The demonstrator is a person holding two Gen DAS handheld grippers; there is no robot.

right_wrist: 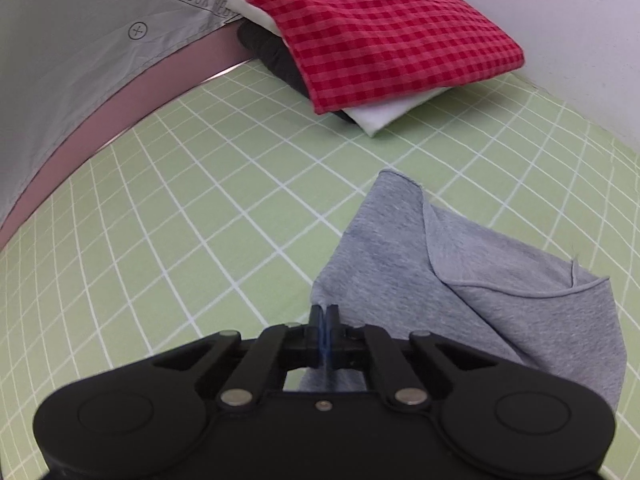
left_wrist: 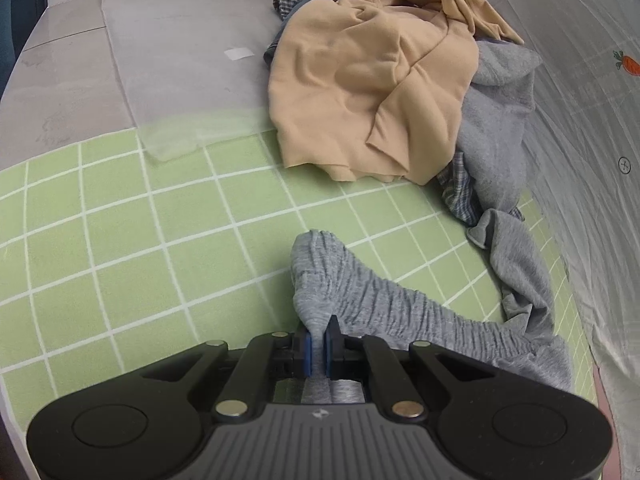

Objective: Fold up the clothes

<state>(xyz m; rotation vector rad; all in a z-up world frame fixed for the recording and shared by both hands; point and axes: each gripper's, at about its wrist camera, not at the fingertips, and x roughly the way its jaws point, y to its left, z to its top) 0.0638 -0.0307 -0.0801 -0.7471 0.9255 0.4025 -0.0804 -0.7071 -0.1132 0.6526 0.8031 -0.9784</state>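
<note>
- We see the grey garment [left_wrist: 360, 296] lying on the green checked mat [left_wrist: 120, 240], its gathered elastic band stretching from the centre towards 4 o'clock in the left wrist view.
- Our left gripper [left_wrist: 319, 332] is clamped on a bunched fold of that band, the fabric pinched between the blue pads.
- In the right wrist view the grey garment [right_wrist: 460, 272] spreads from the centre towards 4 o'clock, with a hemmed edge folded over.
- Our right gripper [right_wrist: 324, 314] has its jaws pressed together at the cloth's left edge; we think a thin edge is caught, though we cannot be sure.
- At 1 o'clock from the left gripper sits a loose pile: a tan garment [left_wrist: 372, 92] over grey and plaid pieces.
- At 12 o'clock from the right gripper lies a folded stack, with a red checked cloth [right_wrist: 372, 36] on top, white cloth [right_wrist: 392, 114] beneath, something dark lowest.
</note>
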